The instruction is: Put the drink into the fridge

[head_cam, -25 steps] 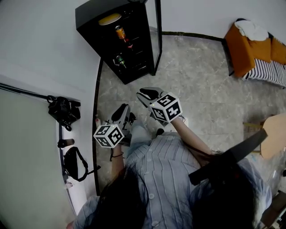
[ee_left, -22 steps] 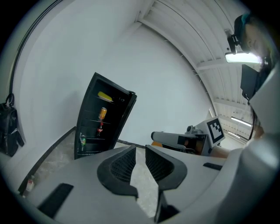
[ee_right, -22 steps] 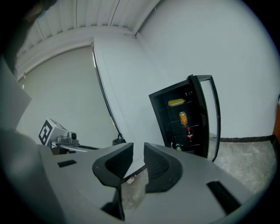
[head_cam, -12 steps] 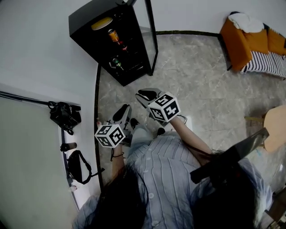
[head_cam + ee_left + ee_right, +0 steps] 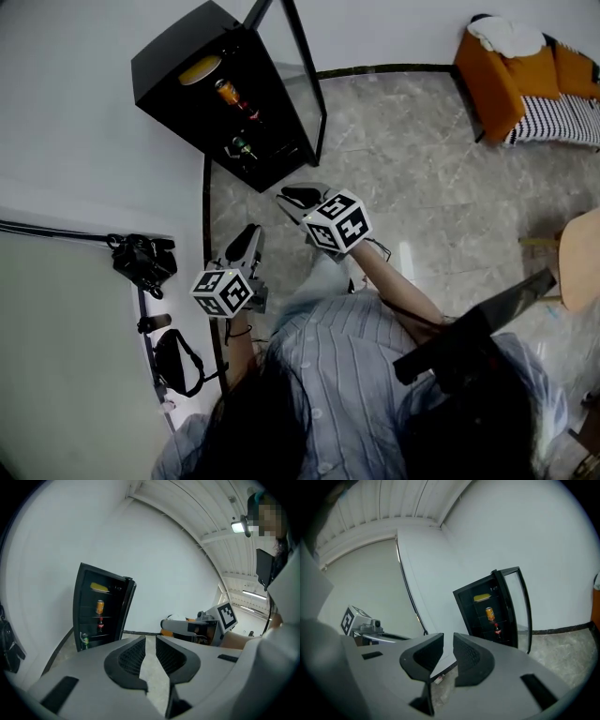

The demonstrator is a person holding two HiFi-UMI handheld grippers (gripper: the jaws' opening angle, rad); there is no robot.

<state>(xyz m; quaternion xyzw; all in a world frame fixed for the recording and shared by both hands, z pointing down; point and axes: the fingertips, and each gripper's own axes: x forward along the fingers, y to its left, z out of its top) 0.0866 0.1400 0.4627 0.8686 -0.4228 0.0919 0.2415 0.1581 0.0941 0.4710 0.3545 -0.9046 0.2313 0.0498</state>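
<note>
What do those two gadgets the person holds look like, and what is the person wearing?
The left gripper and the right gripper each have a smooth grey body ending in two tongs faced with black textured pads. A white cube with black square markers sits on each. The person wears a light striped button shirt and a thin dark band at the left wrist.

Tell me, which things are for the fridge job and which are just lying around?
For the job: black mini fridge with open glass door; orange drink can on its shelf; left claw and right claw, both empty.
Just lying about: black camera; black strap bag; orange sofa.
</note>
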